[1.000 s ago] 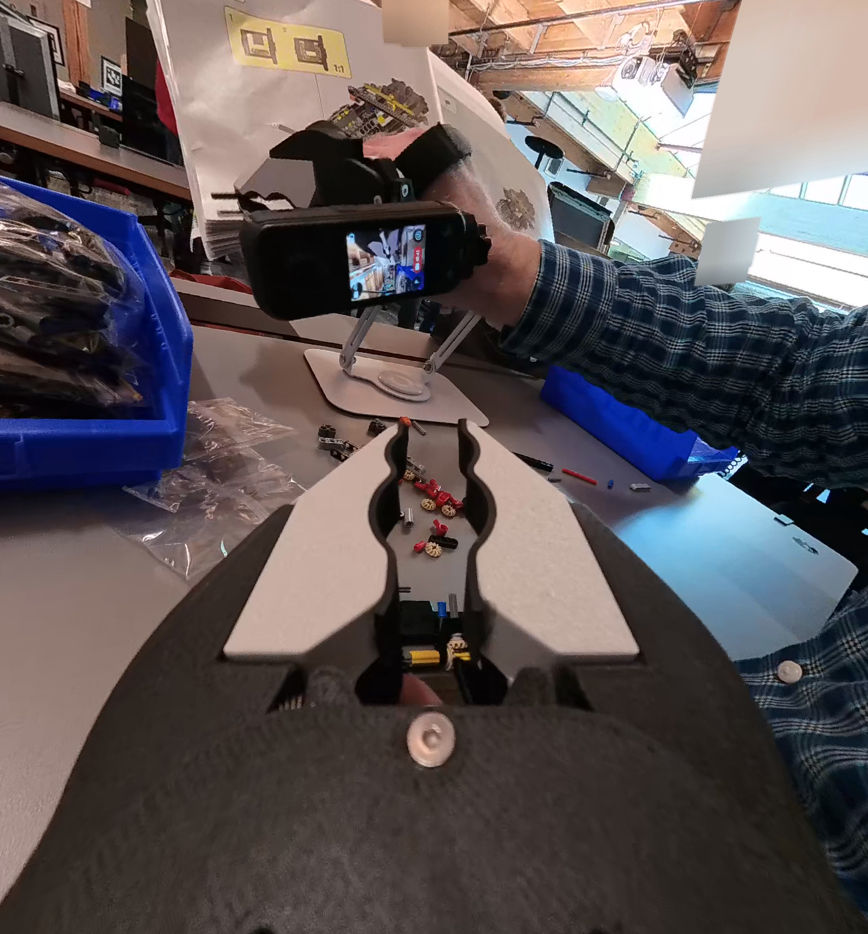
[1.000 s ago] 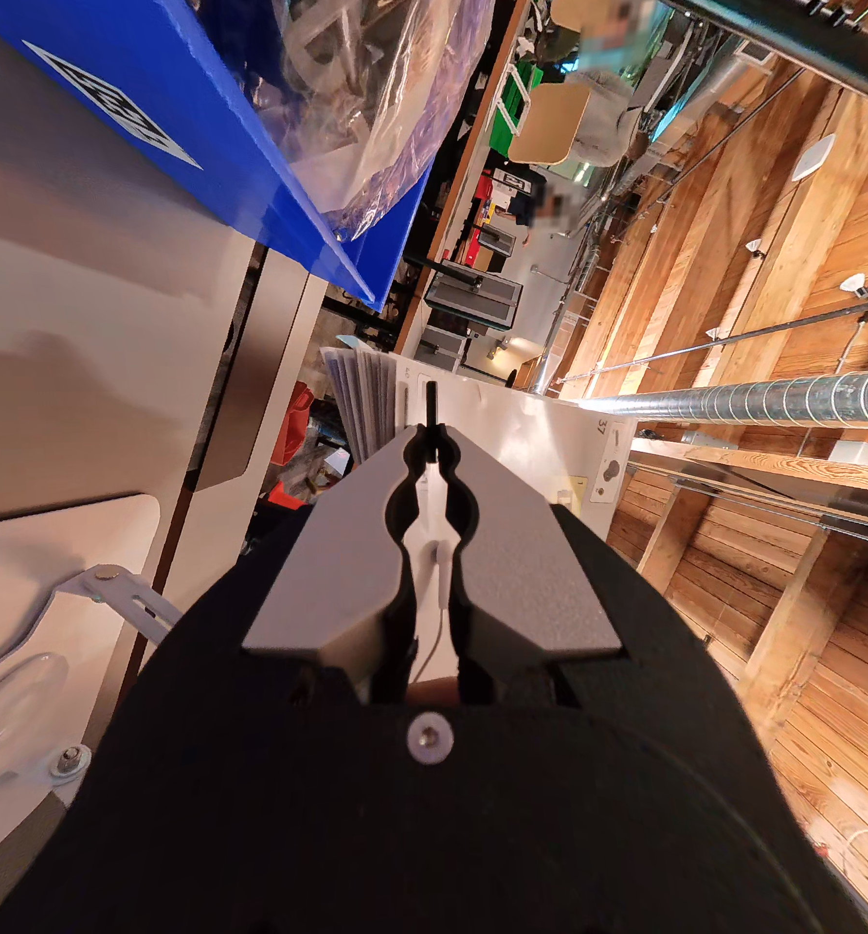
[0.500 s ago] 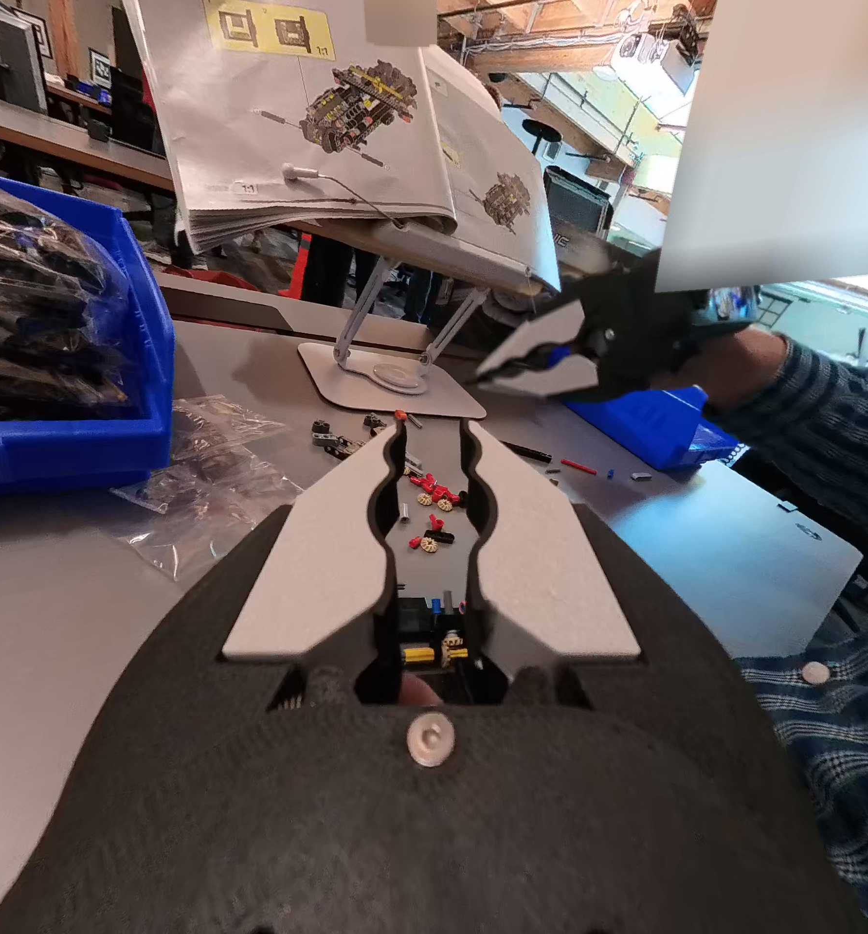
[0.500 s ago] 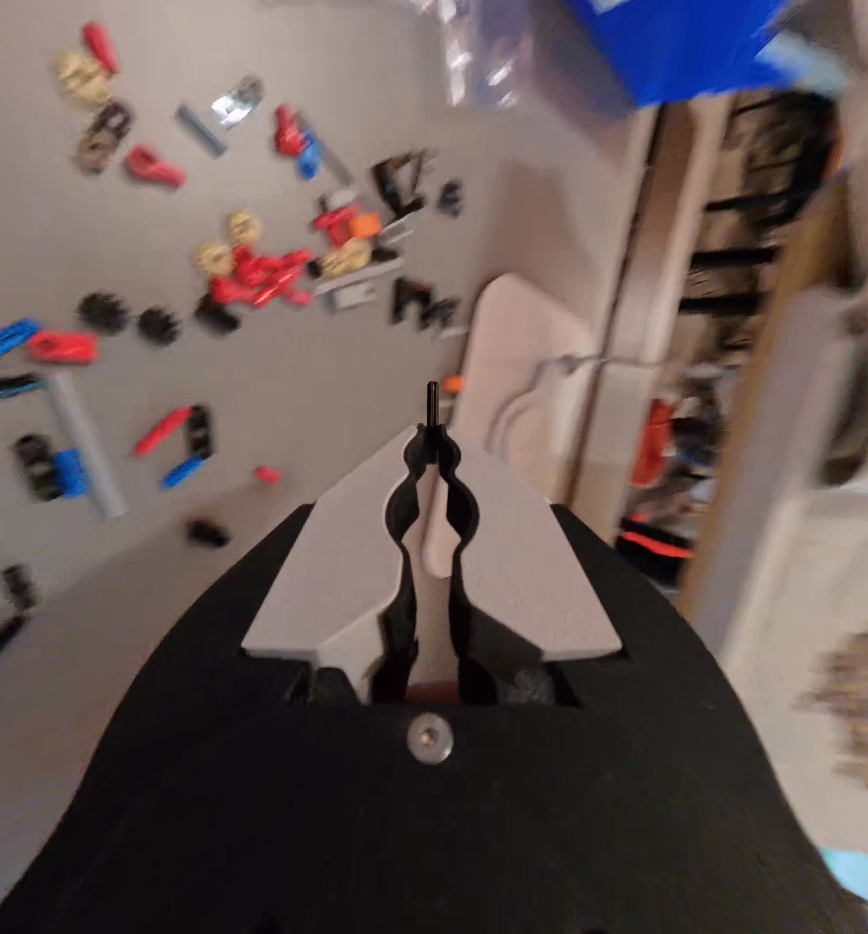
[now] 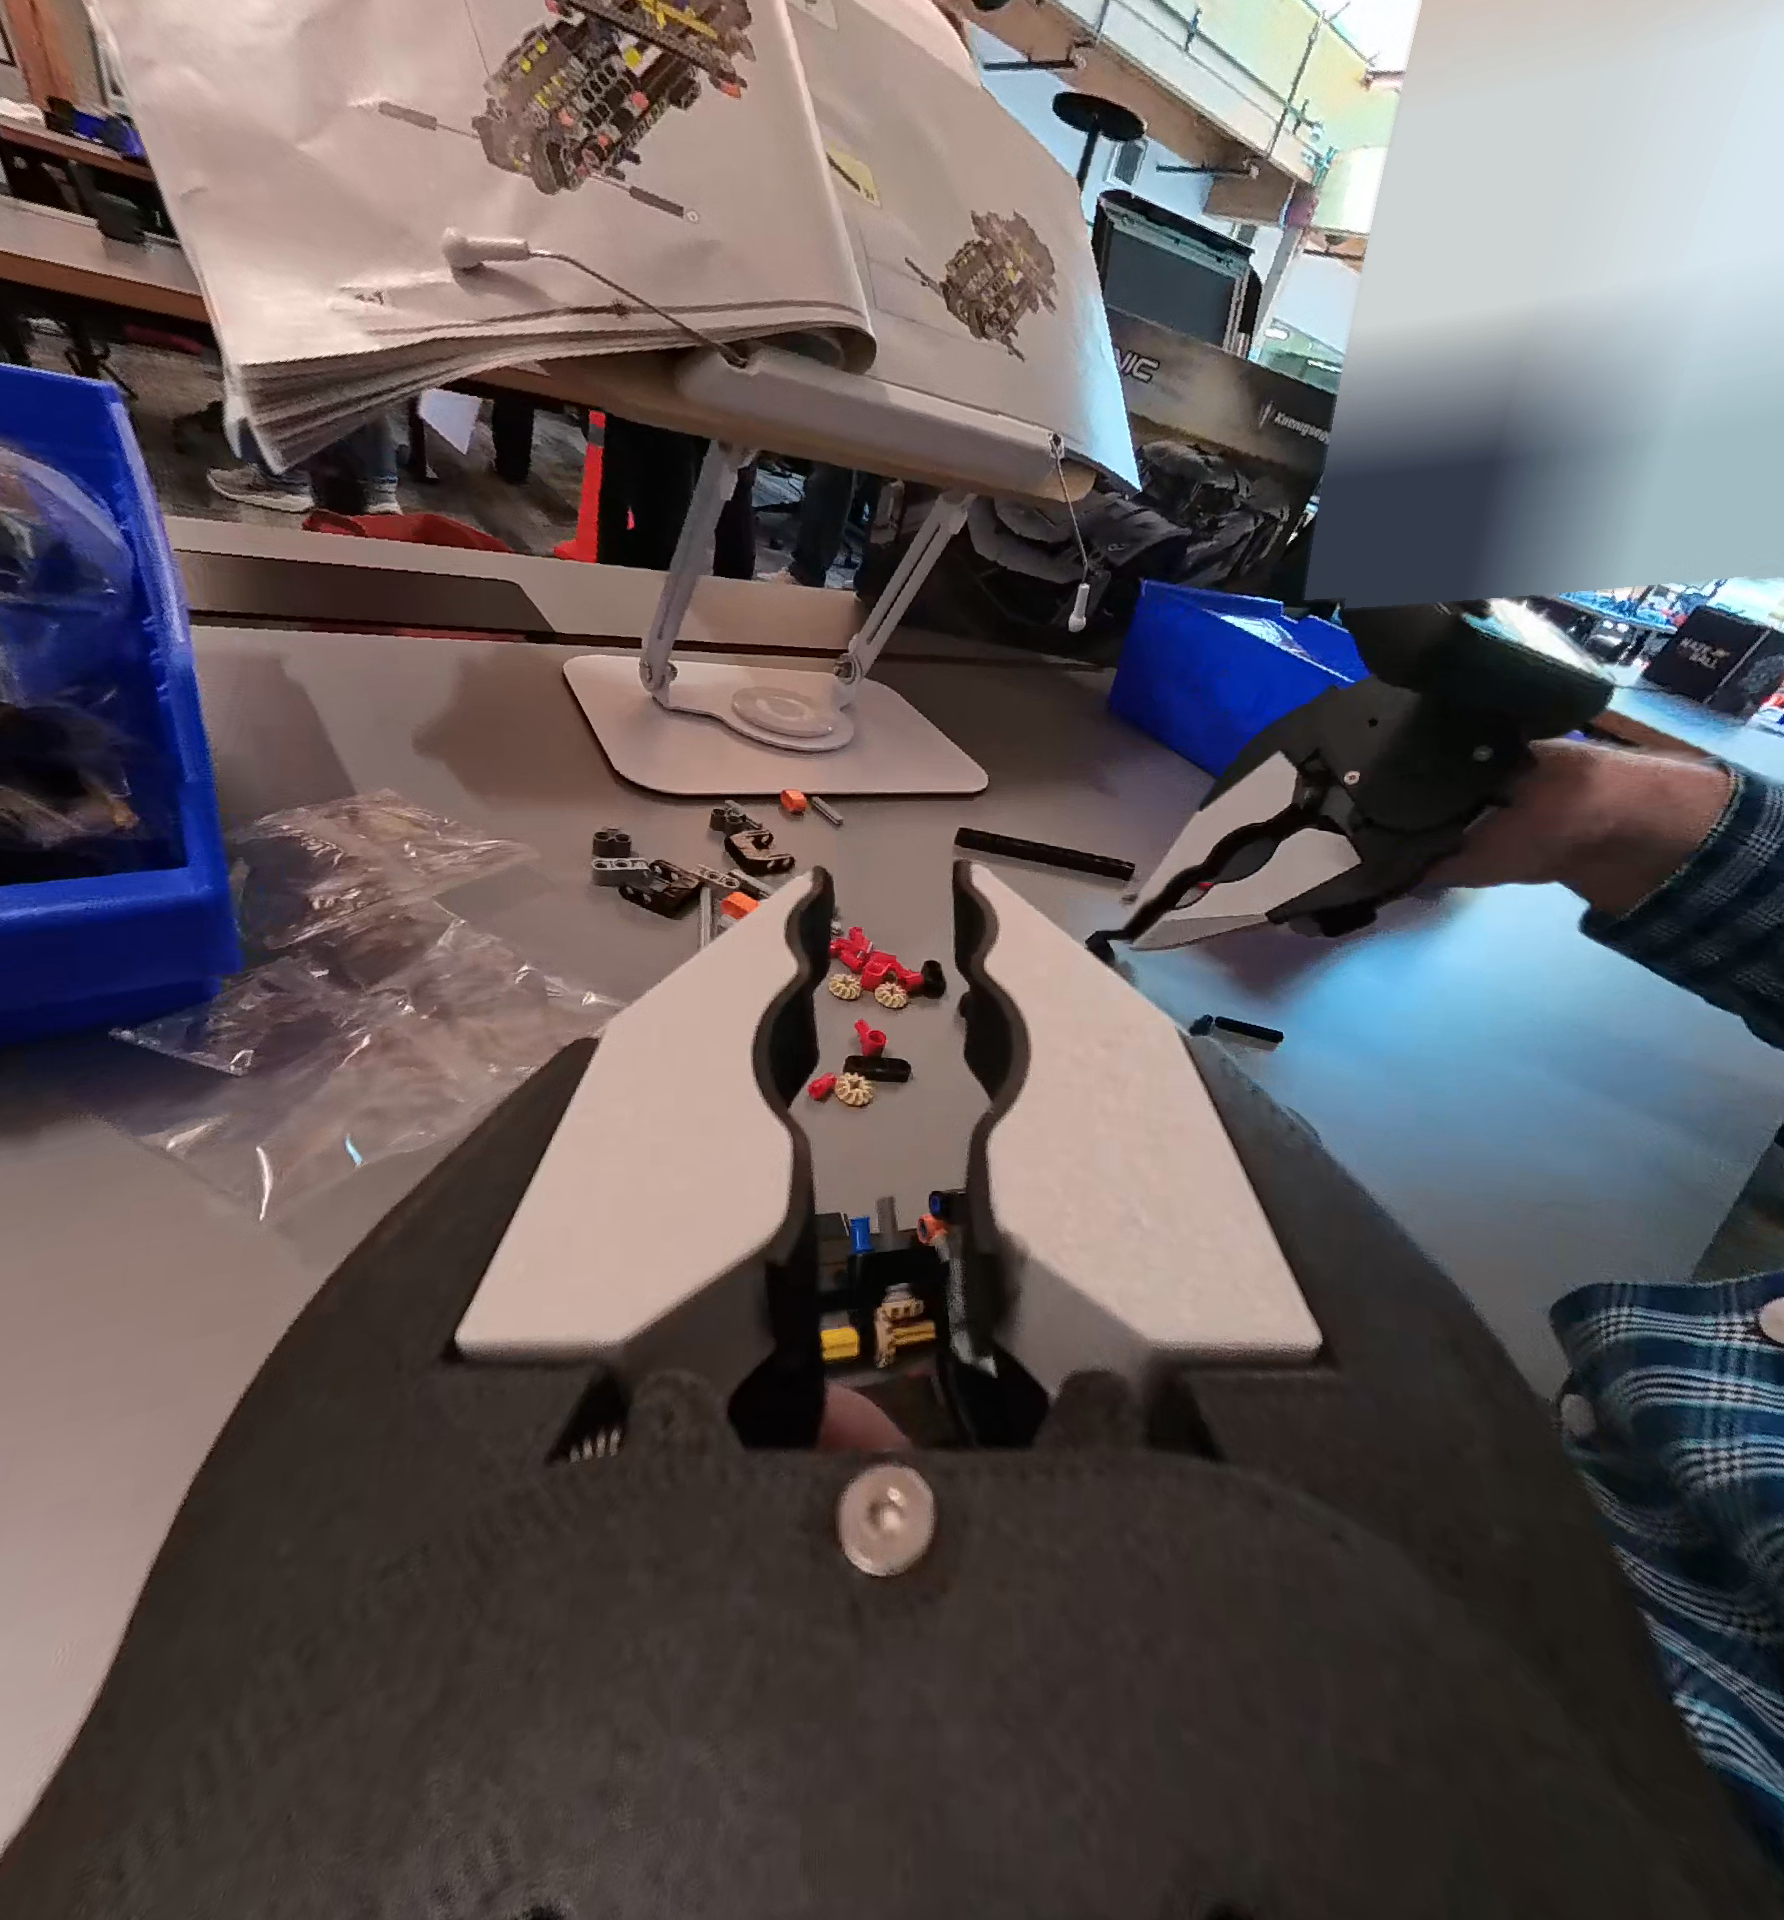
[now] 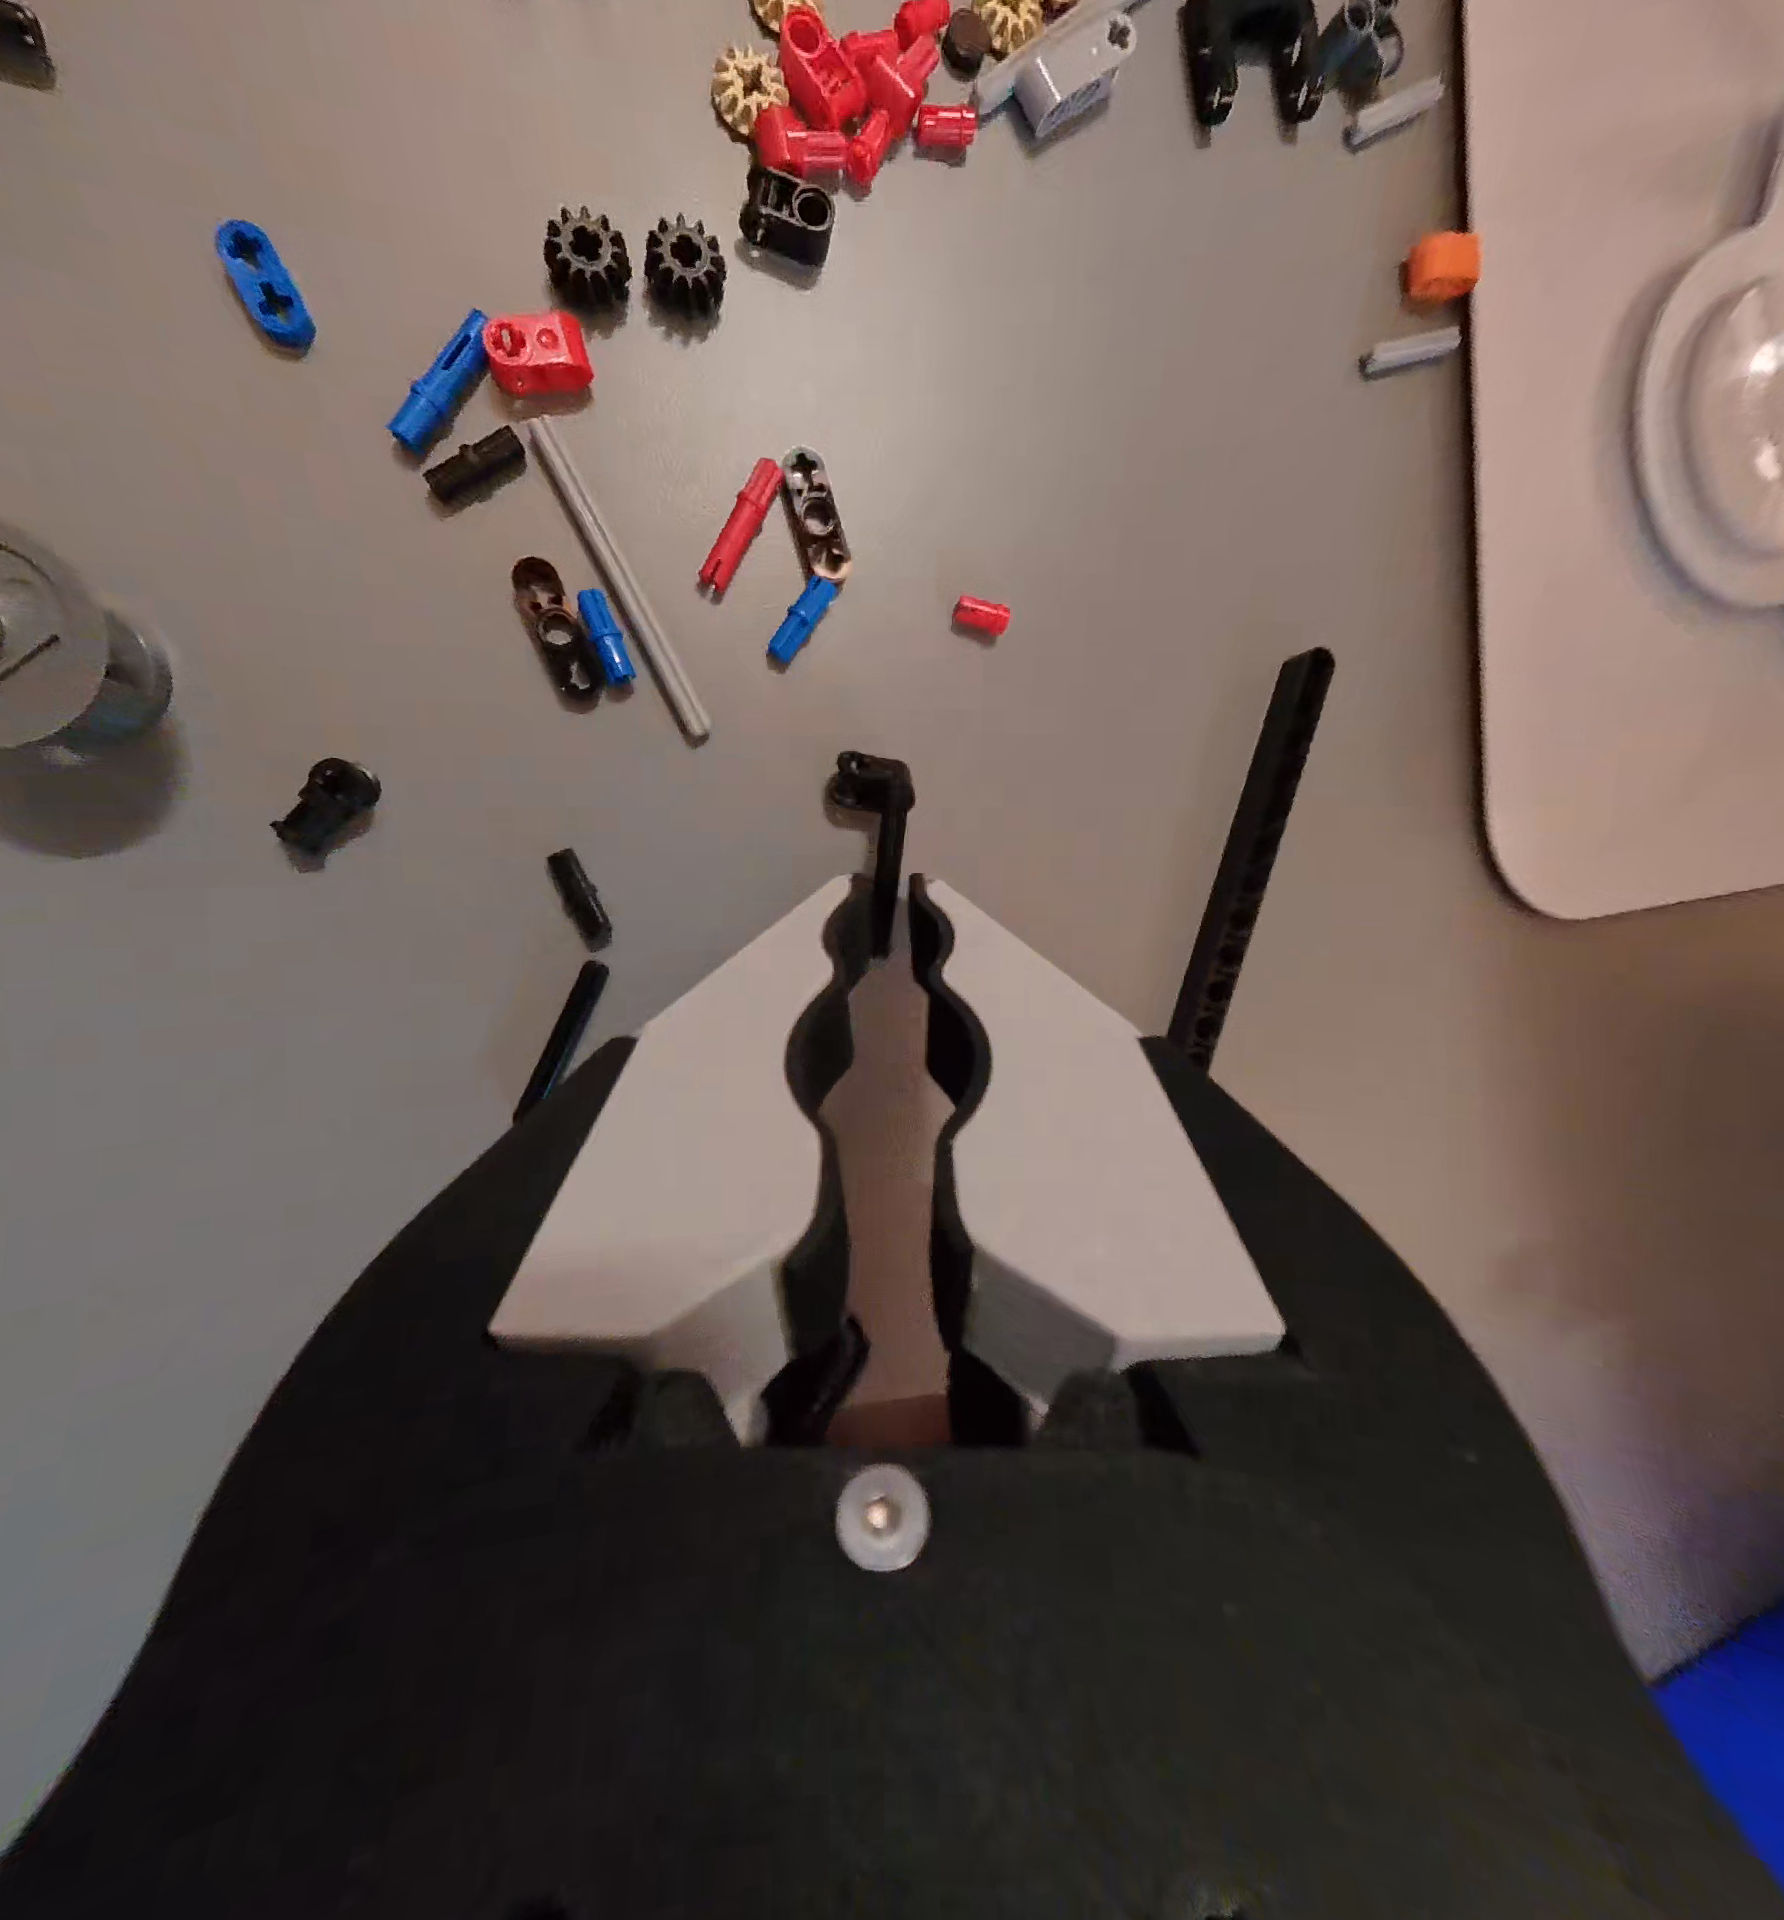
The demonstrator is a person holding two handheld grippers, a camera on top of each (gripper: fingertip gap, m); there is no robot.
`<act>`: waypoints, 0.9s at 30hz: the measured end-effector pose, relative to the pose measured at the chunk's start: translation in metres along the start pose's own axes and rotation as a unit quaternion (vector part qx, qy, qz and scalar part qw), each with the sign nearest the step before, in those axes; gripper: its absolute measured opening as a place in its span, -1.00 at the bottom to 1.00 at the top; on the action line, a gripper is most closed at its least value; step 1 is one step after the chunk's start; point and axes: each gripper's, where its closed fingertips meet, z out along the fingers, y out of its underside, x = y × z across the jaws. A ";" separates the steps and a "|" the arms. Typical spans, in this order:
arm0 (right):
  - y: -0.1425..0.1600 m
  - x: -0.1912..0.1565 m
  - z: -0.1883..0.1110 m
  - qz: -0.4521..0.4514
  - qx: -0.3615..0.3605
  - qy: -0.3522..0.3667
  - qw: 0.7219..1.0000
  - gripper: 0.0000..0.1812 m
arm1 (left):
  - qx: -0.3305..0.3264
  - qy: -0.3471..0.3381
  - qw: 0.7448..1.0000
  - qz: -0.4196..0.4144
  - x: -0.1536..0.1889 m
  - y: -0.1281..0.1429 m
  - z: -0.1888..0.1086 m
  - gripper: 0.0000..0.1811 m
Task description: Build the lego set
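Observation:
My left gripper [image 5: 890, 894] has its jaws a little apart, and a small black, yellow and blue partly built assembly [image 5: 883, 1309] sits gripped deep between them above the grey table [image 5: 1439, 1091]. My right gripper [image 6: 883, 888] is shut on a thin black axle [image 6: 888, 862]. It points down at the table, and the axle's tip meets a small black connector [image 6: 872, 784] lying there. The right gripper also shows in the left wrist view [image 5: 1127, 935], low at the right. Loose red pieces and tan gears [image 6: 846, 94] lie ahead.
An instruction booklet [image 5: 555, 208] rests on a stand whose base [image 5: 774, 727] is on the table. A blue bin of bagged parts [image 5: 67, 935] and plastic bags [image 5: 348, 987] are left, another blue bin [image 5: 1210, 665] right. A long black beam [image 6: 1252, 852], black gears [image 6: 633, 260] and a grey hub [image 6: 15, 634] lie nearby. The grippers' ends are close to 25 cm from one another. My left tips are about 20 cm from the grey hub [image 6: 15, 634], my right tips only 12 cm.
My right gripper came down from in front of the booklet to the table, still shut on the black axle, whose tip now meets the black connector. My left gripper barely moved.

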 end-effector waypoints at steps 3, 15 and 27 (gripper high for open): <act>0.002 -0.001 0.000 0.015 0.007 -0.005 1.000 -0.89 | -0.003 0.002 1.000 0.005 0.003 0.001 0.001 -0.77; -0.022 -0.004 -0.016 0.019 0.072 -0.020 0.997 -0.89 | -0.009 0.004 1.000 0.016 0.006 0.002 0.005 -0.76; -0.096 0.053 0.022 0.091 0.113 -0.034 0.989 -0.89 | -0.008 0.002 1.000 0.019 0.005 0.002 0.003 -0.76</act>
